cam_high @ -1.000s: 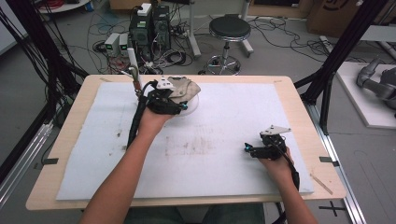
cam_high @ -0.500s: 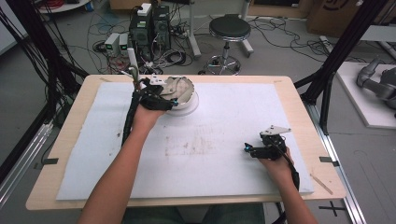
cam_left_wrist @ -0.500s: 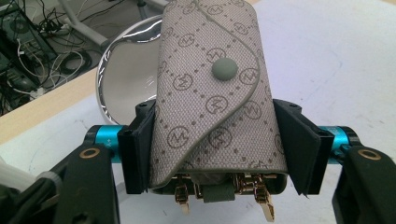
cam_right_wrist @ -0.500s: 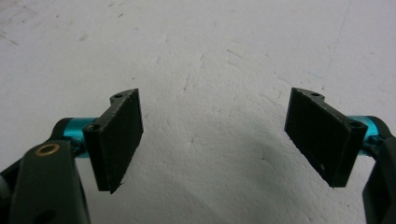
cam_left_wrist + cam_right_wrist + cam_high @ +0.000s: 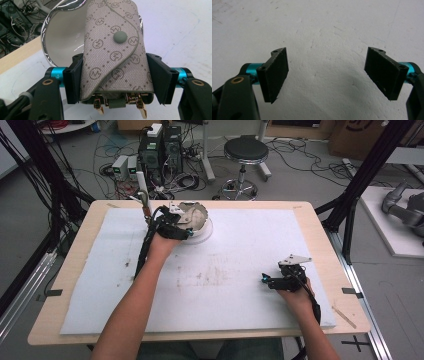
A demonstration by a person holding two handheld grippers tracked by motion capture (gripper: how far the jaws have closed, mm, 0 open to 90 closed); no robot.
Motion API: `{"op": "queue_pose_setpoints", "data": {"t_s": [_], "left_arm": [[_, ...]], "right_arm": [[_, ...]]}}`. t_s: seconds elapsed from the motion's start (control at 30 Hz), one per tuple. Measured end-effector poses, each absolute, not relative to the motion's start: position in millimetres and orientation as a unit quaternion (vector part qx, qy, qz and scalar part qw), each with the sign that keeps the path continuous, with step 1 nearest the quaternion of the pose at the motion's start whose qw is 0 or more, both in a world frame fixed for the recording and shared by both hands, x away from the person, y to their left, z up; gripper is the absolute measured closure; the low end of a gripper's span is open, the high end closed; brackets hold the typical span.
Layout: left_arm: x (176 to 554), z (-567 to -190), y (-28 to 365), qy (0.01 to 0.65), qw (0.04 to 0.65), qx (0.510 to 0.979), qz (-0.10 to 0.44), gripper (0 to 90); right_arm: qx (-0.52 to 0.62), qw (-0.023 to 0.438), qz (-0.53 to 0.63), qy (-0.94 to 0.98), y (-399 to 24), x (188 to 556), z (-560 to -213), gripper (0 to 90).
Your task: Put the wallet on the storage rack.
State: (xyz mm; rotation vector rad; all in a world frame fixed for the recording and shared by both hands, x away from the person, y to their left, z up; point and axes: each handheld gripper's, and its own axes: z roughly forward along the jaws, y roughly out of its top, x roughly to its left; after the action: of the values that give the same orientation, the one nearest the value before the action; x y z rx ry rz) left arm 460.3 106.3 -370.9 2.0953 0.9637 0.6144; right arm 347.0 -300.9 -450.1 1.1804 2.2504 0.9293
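Item: key pouch (image 5: 113, 53), grey woven fabric with a repeated monogram, flap closed by a round snap, gold key hooks hanging from its lower edge.
Location: pinched across its width by the left tool (image 5: 116, 80), both pads pressed against its sides. It is held over the far left part of the counter (image 5: 70, 320), directly above or against the rim of a shiny metal bowl (image 5: 62, 37). Whether the pouch touches the rim cannot be told. In the high view the pouch (image 5: 197, 215) covers most of the bowl (image 5: 204, 232).

Item: right tool (image 5: 327, 72), jaws spread wide, nothing between them. It is seen resting low over the white mat (image 5: 337, 30); in the high view the right tool (image 5: 272, 281) sits at the near right of the counter, well apart from the bowl.

Work in hand, as judged: setting the pouch into the bowl.

Risks, as judged:
- The pouch looks nearly as long as the bowl is wide. Released crosswise, it may bridge the rim and slide off onto the mat.
- The dangling hooks may catch the rim and tip or drag the bowl, since nothing steadies it.
- The grip sits near the hook end, so the flap end may swing down once lowered.
- The bowl stands close to the far edge of the counter. A hard push could shift it toward that edge.
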Motion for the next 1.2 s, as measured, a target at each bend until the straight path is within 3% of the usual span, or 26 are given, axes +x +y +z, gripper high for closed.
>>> {"op": "queue_pose_setpoints", "data": {"t_s": [0.53,1.2], "left_arm": [[469.0,-379.2,103.9,0.387,0.364,0.808,0.254,34.0],[463.8,-370.1,103.6,0.383,0.396,0.786,0.282,22.4]], "right_arm": [[0.427,0.216,0.332,0.813,-299.9,345.8,-450.3,19.8],[0.427,0.216,0.329,0.814,-299.1,344.7,-450.4,19.8]]}}
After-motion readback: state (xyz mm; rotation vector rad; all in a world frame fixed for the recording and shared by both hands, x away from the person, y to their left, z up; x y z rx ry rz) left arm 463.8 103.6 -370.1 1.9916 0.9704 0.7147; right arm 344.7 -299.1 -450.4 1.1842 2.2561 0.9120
